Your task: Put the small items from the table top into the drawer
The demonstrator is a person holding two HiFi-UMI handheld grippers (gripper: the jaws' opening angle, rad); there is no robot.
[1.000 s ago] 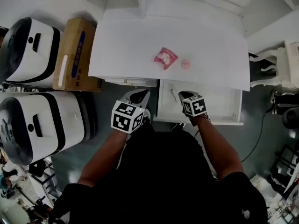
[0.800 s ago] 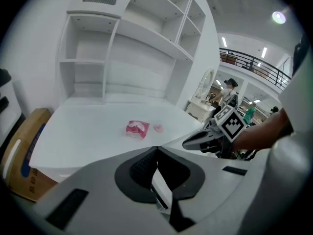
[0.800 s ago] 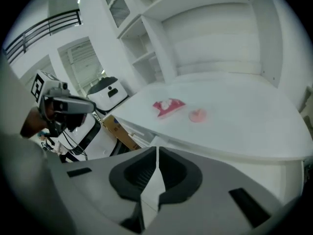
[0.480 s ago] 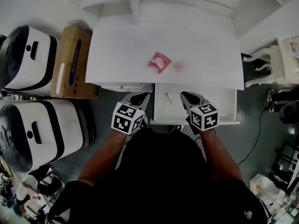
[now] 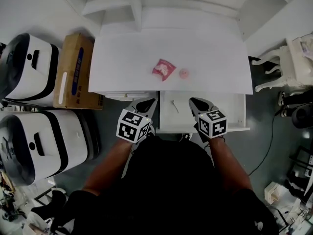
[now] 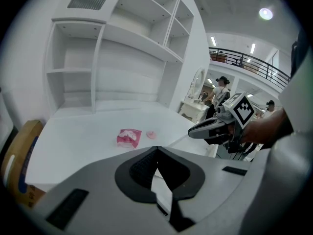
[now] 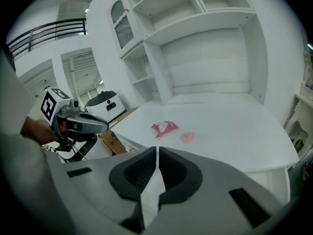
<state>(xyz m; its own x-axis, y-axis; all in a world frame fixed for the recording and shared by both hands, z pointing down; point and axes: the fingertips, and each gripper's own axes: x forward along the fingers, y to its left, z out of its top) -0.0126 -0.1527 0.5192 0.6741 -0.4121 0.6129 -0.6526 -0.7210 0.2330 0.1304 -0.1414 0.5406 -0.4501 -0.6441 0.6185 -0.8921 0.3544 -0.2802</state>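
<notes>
— Drawer (image 5: 234, 112) is sitting open at the table's six o'clock edge, and the right gripper (image 5: 198, 103) is drawing back from it. A second ago it was sitting further in over the drawer.
— So the opening's done?
— I'm reading it that way. Both sets of jaws are pressing together on nothing, and the left gripper (image 5: 146, 102) is hovering at nine o'clock of the right one.
— And the items?
— Pink packet (image 5: 163, 68) is lying on the table top (image 5: 122, 58), at twelve o'clock from the grippers. The small pink round piece (image 5: 184, 73) is lying just beside it at three o'clock. Neither's moving yet. I'm expecting a reach next, with jaws spreading first.
</notes>
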